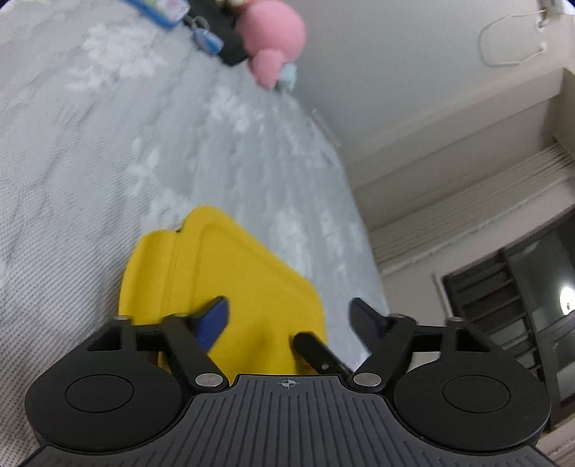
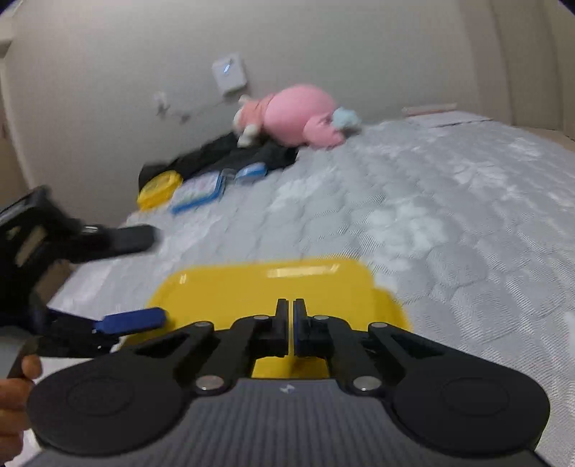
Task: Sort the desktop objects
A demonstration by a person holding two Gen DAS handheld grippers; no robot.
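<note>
Looking along the left claw in its own wrist view, the yellow lid lies directly ahead and a little left on the bed, with one corner pointing away toward the far clutter. The claw's jaws stand well apart, one blue pad over the lid's surface and the other black finger beyond its right edge, over the mattress. Nothing is pressed between them. A black finger of the other claw pokes in low at the lid's near right corner. Far off at the top sit a pink plush toy and a blue-edged case, well apart from the lid.

Turning to the right wrist view, the right claw is fully shut, its pads meeting over the lid's near edge; whether they pinch the rim or simply close above it I cannot tell, since the claw body hides that edge. From here the lid's long axis runs left to right across the picture, something the tilted left view does not make plain. This view also shows the left claw coming in from the left side, spread open beside the lid's left corner, with a hand behind it. I judge the right claw the nearer to a grip. Only this view shows a yellow round box by the blue-edged case near a black cloth.
</note>
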